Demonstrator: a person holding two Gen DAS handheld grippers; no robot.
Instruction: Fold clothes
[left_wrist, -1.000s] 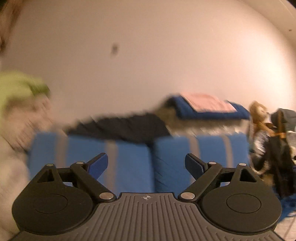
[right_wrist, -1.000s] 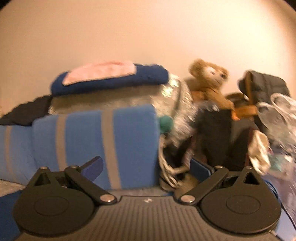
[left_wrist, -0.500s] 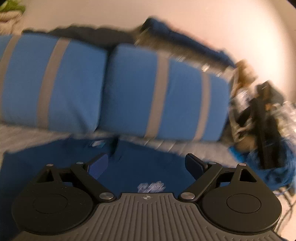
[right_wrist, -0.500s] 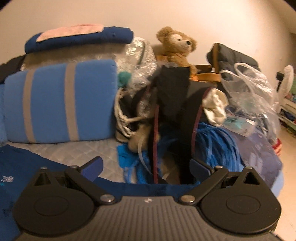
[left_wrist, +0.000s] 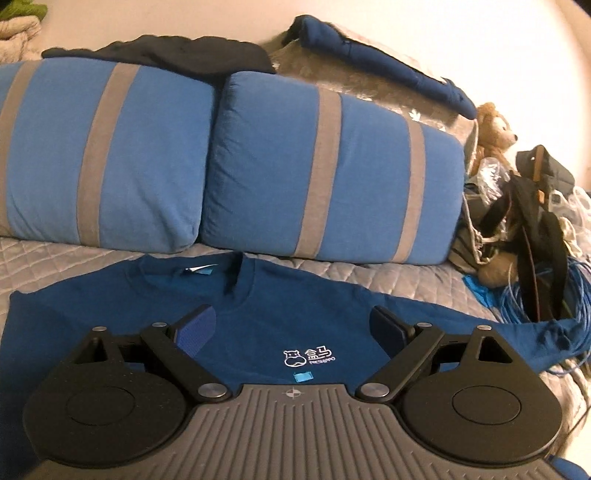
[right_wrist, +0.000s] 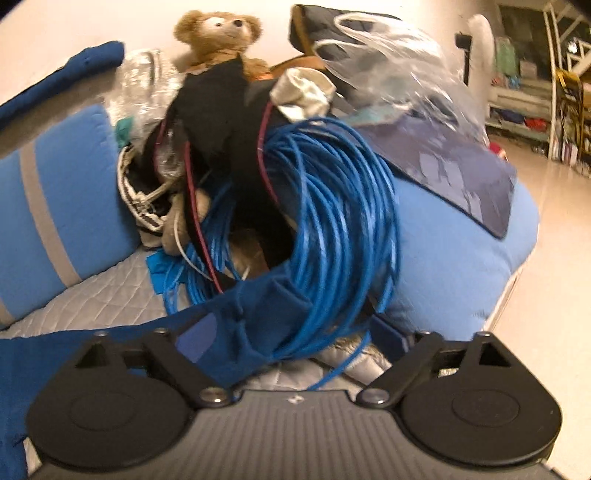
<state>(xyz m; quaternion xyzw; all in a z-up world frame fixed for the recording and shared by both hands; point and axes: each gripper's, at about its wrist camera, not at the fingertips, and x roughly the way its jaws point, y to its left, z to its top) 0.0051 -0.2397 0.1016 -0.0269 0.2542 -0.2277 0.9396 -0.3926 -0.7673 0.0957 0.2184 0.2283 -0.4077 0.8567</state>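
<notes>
A dark blue sweatshirt (left_wrist: 266, 325) lies flat, front up, on a grey quilted bed cover (left_wrist: 388, 280). Its collar points toward two blue pillows with grey stripes (left_wrist: 325, 170) against a pale wall; its sleeves stretch sideways, the long axis running left to right. The right sleeve end (right_wrist: 258, 314) drapes onto a coil of blue cable (right_wrist: 332, 206) beside a teddy bear (right_wrist: 218, 33) and bags. The left gripper (left_wrist: 291, 325) hovers spread over the chest logo (left_wrist: 306, 356). The right gripper (right_wrist: 291, 332) is spread wide around the sleeve end, gripping nothing.
</notes>
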